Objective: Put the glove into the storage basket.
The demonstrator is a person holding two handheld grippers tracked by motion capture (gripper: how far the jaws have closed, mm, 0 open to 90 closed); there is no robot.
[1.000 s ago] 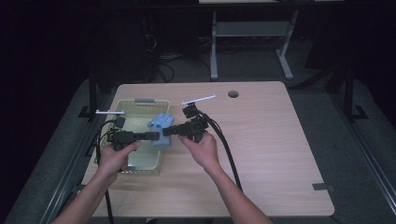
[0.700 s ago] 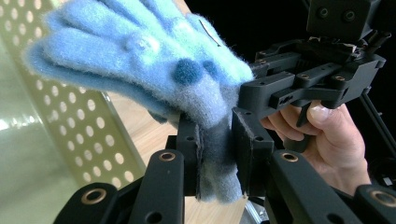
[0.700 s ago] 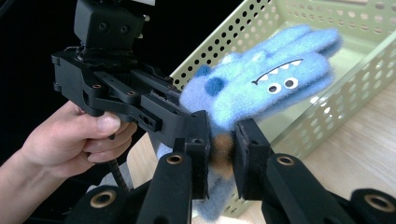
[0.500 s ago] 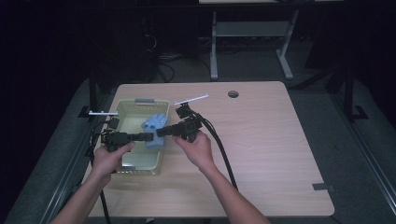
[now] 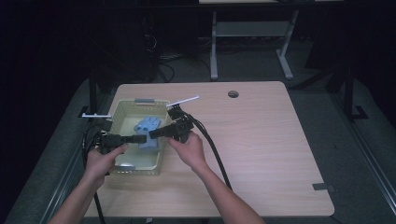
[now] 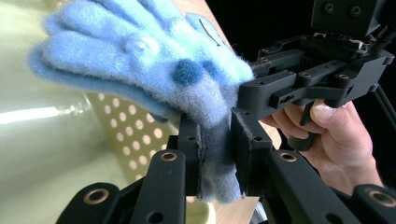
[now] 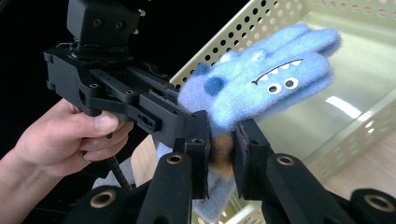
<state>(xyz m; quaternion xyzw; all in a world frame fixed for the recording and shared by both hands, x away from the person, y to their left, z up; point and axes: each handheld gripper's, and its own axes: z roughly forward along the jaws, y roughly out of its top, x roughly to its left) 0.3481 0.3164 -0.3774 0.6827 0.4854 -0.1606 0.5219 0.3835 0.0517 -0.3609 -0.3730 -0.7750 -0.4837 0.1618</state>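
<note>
Both tongs are gripping one blue fleece glove (image 5: 148,128), suspended over the pale perforated basket (image 5: 122,108). Left tongs (image 6: 217,154) are pinching its cuff; right tongs (image 7: 220,158) are clamping the adjacent edge. Glove's long axis is pointing toward 12 o'clock from both. Basket on the counter (image 5: 271,140) is appearing otherwise empty.

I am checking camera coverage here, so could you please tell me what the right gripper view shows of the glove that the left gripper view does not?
Right gripper view alone: the blue glove bears a stitched face with two white eyes and a toothed mouth, and a brown patch sits between that tool's jaws. Left gripper view alone: the glove's plain fuzzy side with dark blue dots, clamped in the left tool. Both: the glove held over the pale perforated basket, pinched by both tools, each with the other hand behind.
</note>
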